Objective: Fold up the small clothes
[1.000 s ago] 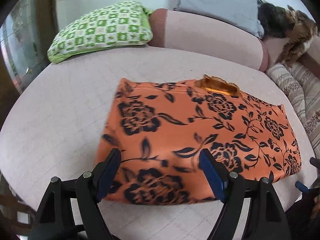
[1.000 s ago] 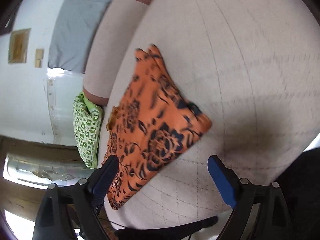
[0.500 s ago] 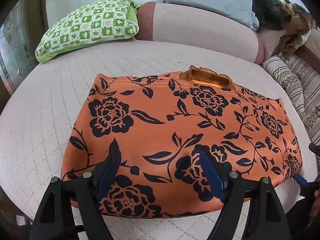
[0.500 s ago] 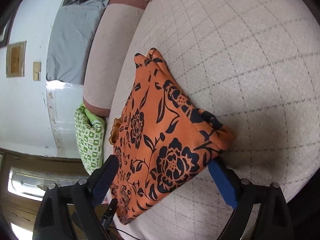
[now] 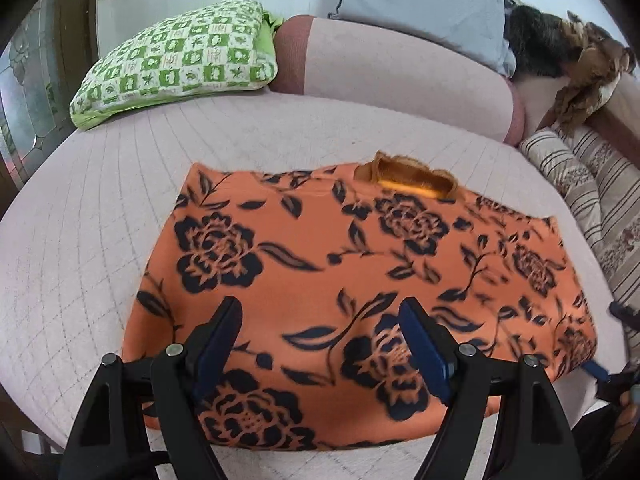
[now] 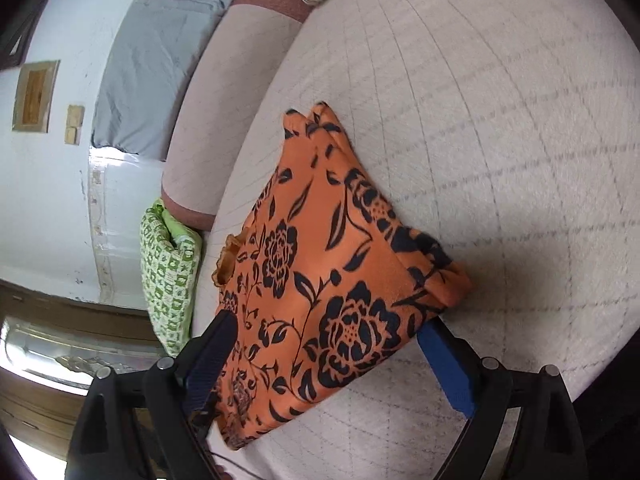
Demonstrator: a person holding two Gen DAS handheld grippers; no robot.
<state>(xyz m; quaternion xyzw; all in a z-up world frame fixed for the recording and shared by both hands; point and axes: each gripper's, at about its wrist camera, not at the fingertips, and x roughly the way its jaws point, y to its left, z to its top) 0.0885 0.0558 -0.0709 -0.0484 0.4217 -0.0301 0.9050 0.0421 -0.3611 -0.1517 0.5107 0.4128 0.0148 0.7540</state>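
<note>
An orange garment with black flowers (image 5: 352,280) lies folded flat on the pale quilted bed (image 5: 100,208), its frilled neck opening (image 5: 408,178) at the far edge. My left gripper (image 5: 320,308) hovers open over the garment's near edge, with nothing pinched between its fingers. In the right wrist view the same garment (image 6: 332,280) runs away from me. My right gripper (image 6: 326,326) is open and straddles its near right corner. One blue finger (image 6: 448,368) sits beside and partly under that corner. The right gripper's blue fingertip (image 5: 596,369) shows at the garment's right end.
A green checked pillow (image 5: 180,60) lies at the far left by a pink bolster (image 5: 400,72). A grey pillow (image 5: 420,4) and a dark brown furry heap (image 5: 560,44) lie behind. Striped bedding (image 5: 592,200) lies along the right side. The bed's edge runs just below my grippers.
Both grippers have closed in on the garment, which now looks larger in both views. The garment's right corner now lies between the right gripper's fingers. Both grippers' jaws stay wide.
</note>
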